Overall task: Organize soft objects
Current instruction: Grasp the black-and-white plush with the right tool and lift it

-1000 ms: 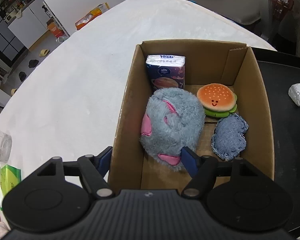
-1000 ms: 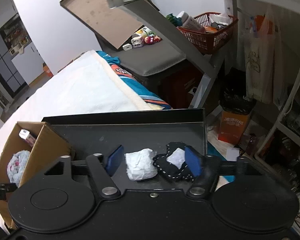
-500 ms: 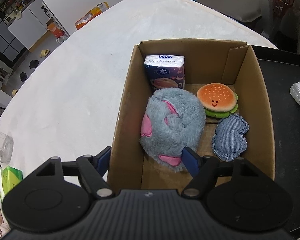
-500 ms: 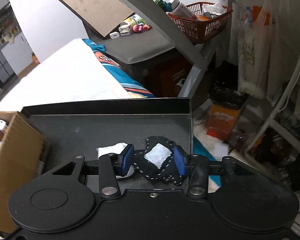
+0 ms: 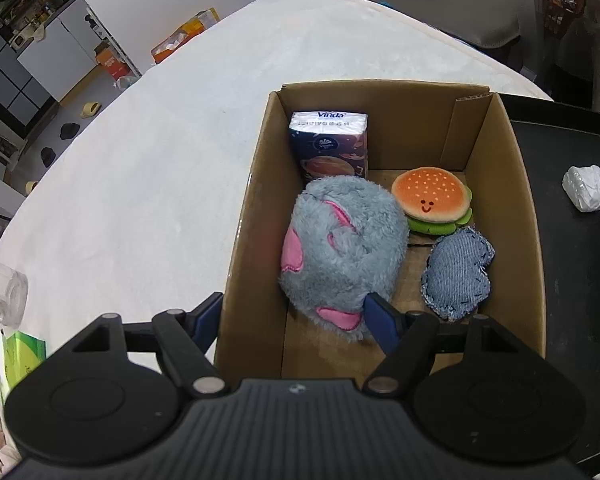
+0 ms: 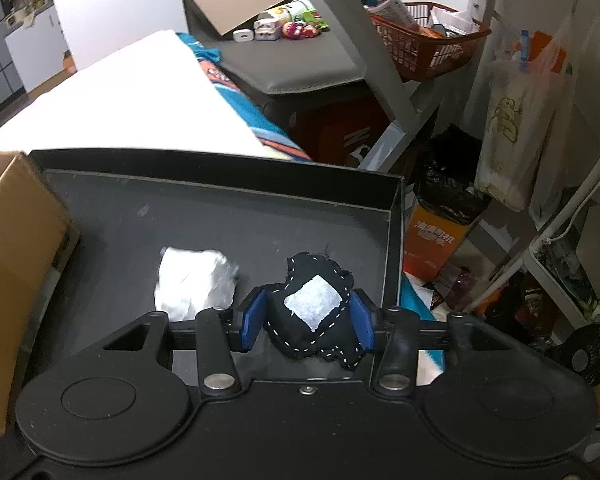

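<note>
The right gripper (image 6: 307,322), its jaws having just been closing, is pinching a black stitched pouch (image 6: 314,310) on the black tray (image 6: 228,216), beside a white crumpled wad (image 6: 194,282). The left gripper (image 5: 296,318) is hanging open, straddling the near left wall of the cardboard box (image 5: 244,236). Inside are lying a grey plush (image 5: 342,248), denim pouch (image 5: 458,274), burger toy (image 5: 432,198) and tissue pack (image 5: 330,144).

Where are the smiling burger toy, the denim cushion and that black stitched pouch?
burger toy (image 5: 431,197): left wrist view, on its orange bun.
denim cushion (image 5: 456,274): left wrist view, its middle.
black stitched pouch (image 6: 314,307): right wrist view, on its white patch.
</note>
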### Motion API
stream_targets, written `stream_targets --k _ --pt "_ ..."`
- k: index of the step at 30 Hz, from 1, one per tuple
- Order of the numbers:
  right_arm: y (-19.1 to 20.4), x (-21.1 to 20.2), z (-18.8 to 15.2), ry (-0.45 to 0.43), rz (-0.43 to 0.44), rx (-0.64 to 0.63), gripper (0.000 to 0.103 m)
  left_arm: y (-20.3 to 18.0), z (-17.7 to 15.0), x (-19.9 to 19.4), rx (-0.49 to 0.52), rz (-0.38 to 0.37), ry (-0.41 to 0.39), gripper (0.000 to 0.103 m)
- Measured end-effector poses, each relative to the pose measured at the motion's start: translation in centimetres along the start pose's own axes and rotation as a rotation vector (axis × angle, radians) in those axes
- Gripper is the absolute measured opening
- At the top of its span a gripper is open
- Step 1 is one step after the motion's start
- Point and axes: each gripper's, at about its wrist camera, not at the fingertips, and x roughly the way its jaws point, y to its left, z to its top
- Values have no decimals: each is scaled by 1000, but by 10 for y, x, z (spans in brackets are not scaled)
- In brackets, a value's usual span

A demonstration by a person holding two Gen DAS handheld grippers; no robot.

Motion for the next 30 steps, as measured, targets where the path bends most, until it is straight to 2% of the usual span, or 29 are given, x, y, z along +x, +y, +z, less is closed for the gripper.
stream_targets --k 4,7,20,30 --pt "-1 -5 -3 9 18 -1 32 2 -2 -1 -5 -7 -7 74" --pt "-1 -11 -4 14 30 7 29 6 -4 -2 -18 -19 -10 74" --pt "25 -49 7 -23 56 -31 28 27 -12 -7 -74 -64 -24 74" --pt "43 -76 22 -38 61 -47 29 42 -13 -12 -116 -127 -58 74"
